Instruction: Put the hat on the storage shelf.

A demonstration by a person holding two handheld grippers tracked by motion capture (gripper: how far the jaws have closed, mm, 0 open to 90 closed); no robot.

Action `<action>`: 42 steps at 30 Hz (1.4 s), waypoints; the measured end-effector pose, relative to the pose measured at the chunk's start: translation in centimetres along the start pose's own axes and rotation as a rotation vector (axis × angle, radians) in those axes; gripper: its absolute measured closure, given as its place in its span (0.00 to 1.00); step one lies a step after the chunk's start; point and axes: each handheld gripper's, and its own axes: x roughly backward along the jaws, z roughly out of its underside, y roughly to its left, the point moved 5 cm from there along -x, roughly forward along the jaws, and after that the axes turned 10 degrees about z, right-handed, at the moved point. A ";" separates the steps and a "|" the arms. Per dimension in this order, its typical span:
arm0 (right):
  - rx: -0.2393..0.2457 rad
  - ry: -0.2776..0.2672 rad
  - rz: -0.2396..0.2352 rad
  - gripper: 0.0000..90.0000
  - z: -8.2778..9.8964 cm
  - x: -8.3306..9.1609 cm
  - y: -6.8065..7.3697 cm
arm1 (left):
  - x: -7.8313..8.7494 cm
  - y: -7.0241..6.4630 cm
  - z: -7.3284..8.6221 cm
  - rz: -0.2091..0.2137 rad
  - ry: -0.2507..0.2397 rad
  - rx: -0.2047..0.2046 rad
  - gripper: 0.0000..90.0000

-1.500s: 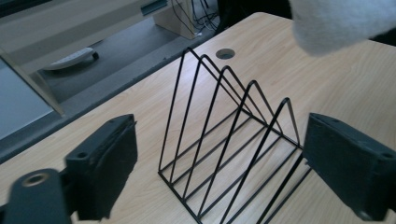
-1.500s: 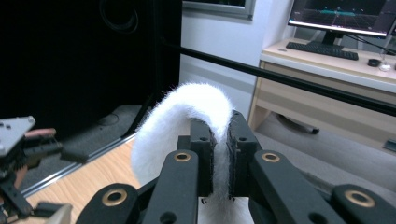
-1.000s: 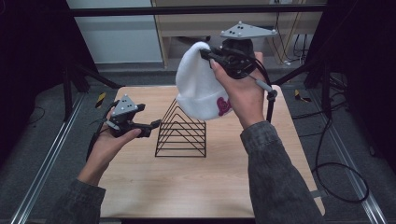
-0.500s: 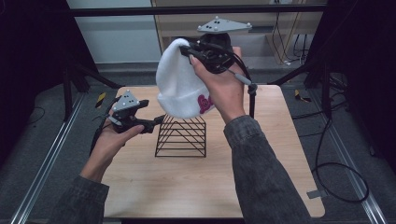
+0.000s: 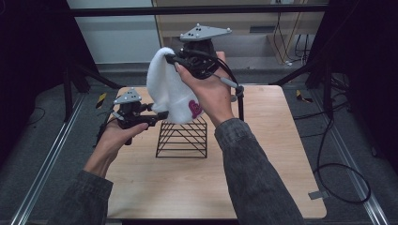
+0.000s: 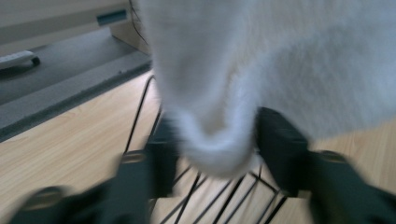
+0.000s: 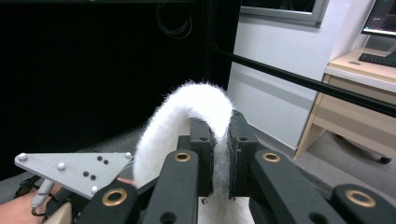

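The white fleece hat (image 5: 170, 91) is hanging above the black wire rack (image 5: 182, 137), not yet resting on it. The right gripper (image 7: 219, 154) is pinching its rim tight; the left gripper (image 6: 212, 140), jaws apart, is straddling its lower fold, unclamped.

The black wire rack (image 5: 182, 138) stands near the middle of the wooden table (image 5: 263, 187); the table in front of the rack and to its right is bare, so a hand can pass there. Right above the rack hangs the white fluffy hat (image 5: 171, 93), blocking the way down onto it; the left gripper (image 5: 157, 116) sits just left of the rack's top, with the hat's edge between its jaws.
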 end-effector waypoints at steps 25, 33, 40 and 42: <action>-0.073 0.093 0.081 0.93 3.5 -0.3 -4.4 | 3.3 -0.9 -0.6 -0.068 0.022 -0.020 0.93; -0.080 0.095 0.080 0.93 3.4 0.4 -4.4 | 4.3 -1.3 -1.0 -0.062 0.001 -0.018 0.93; -0.075 0.088 0.079 0.93 2.7 1.6 -4.0 | 5.2 -2.3 -1.6 -0.042 -0.018 -0.035 0.93; -0.075 0.085 0.076 0.93 2.5 1.9 -3.9 | 5.5 -2.5 -1.7 -0.036 -0.027 -0.033 0.93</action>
